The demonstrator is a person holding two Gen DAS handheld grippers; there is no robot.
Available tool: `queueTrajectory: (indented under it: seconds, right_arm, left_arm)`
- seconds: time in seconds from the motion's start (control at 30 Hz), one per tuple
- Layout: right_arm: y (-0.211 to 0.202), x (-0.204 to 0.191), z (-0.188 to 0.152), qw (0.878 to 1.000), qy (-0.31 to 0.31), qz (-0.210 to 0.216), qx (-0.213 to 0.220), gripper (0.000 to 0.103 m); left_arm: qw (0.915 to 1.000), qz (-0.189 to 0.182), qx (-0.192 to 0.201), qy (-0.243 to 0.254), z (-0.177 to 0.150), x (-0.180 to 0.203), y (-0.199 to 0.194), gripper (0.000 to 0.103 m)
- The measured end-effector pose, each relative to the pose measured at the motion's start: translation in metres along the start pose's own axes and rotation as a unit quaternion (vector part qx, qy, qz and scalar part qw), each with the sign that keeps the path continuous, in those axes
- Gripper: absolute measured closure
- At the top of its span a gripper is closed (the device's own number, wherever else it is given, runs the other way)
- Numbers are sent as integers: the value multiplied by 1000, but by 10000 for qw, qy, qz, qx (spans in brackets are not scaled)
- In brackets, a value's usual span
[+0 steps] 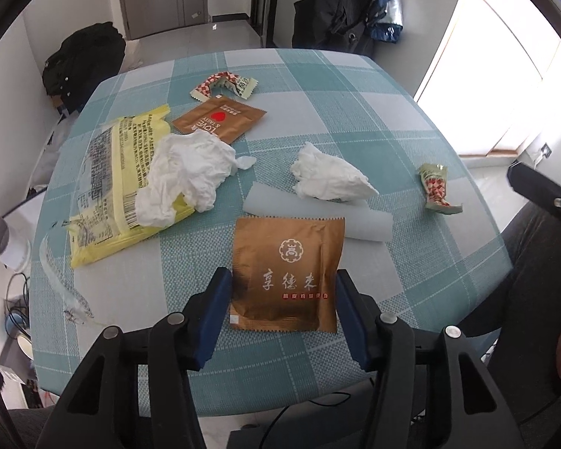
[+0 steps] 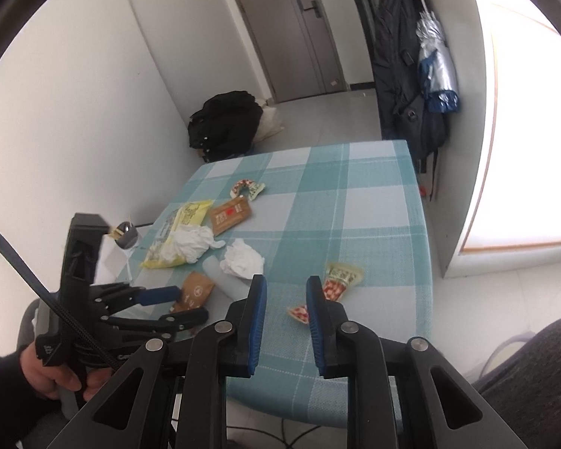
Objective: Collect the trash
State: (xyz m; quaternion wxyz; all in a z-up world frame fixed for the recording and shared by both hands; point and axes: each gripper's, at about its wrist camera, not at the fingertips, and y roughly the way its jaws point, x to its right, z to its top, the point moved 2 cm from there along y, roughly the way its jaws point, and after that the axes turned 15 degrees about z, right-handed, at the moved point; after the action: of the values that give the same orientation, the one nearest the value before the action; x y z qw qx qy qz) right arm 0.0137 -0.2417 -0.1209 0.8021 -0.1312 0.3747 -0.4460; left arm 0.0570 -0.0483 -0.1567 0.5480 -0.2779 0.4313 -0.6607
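A brown snack packet (image 1: 286, 277) with white print sits between the blue pads of my left gripper (image 1: 283, 284), which press on its two side edges near the table's front edge. The right wrist view shows the same left gripper (image 2: 183, 301) held by a hand, with the brown packet (image 2: 196, 292) tilted between its fingers. My right gripper (image 2: 286, 280) hangs over the front of the table, jaws a narrow gap apart and nothing in them. A red-checked wrapper (image 2: 338, 280) lies on the cloth partly behind its right finger. Two crumpled tissues (image 1: 187, 176) (image 1: 329, 176) lie further back.
On the teal checked tablecloth (image 1: 355, 112) lie a yellow bag (image 1: 112, 187), a second brown packet (image 1: 220, 118), a checked wrapper (image 1: 224, 84) at the back and a translucent white sheet (image 1: 366, 224). A black bag (image 2: 224, 123) sits on the floor; coats (image 2: 400, 67) hang at right.
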Motion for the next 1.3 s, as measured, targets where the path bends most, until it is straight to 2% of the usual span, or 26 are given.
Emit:
queueTrajectory:
  seconds: [0.1,0.23,0.4,0.6,0.67,0.7,0.73,0.83,1.07,1.3]
  right_arm:
    - [6,17,4,9991,403,-21,-151,78]
    - [22,45,6,9934,1009,-198,-509,55]
    - [43,59,3,9885,1249,-304,-794,55]
    - [69,48,5,9891,728,-727,-1049,56]
    - [75,41,4,9894,441,-866,-1081,61]
    - [77,38,3,9888,281,-960,-1109,67]
    - [79,35,2,9882,140,-996,-1156,78]
    - [81,31,0,9885,-32,-954,-1172,86]
    - [79,30,-2,9906,80,-745,-1143,87]
    - [61,17,4,9956,83,-430,-828,87]
  left_arm:
    - [10000,-16,-28,-25,0,-1,1,55]
    - [9999,-92,-69,-114,0,-3,1,56]
    - [9988,-278,-158,-361,2,-10,3,57]
    - [9977,-368,-230,-530,3,-17,6,60]
    - [9976,-388,-231,-524,3,-18,6,61]
    - [9976,-404,-227,-516,3,-18,6,61]
    - [9976,-418,-223,-504,2,-18,6,61]
    - [9973,-491,-217,-502,1,-19,4,61]
    - [9953,-631,-247,-697,0,-25,1,61]
    - [9944,-766,-115,-724,-4,-26,-11,61]
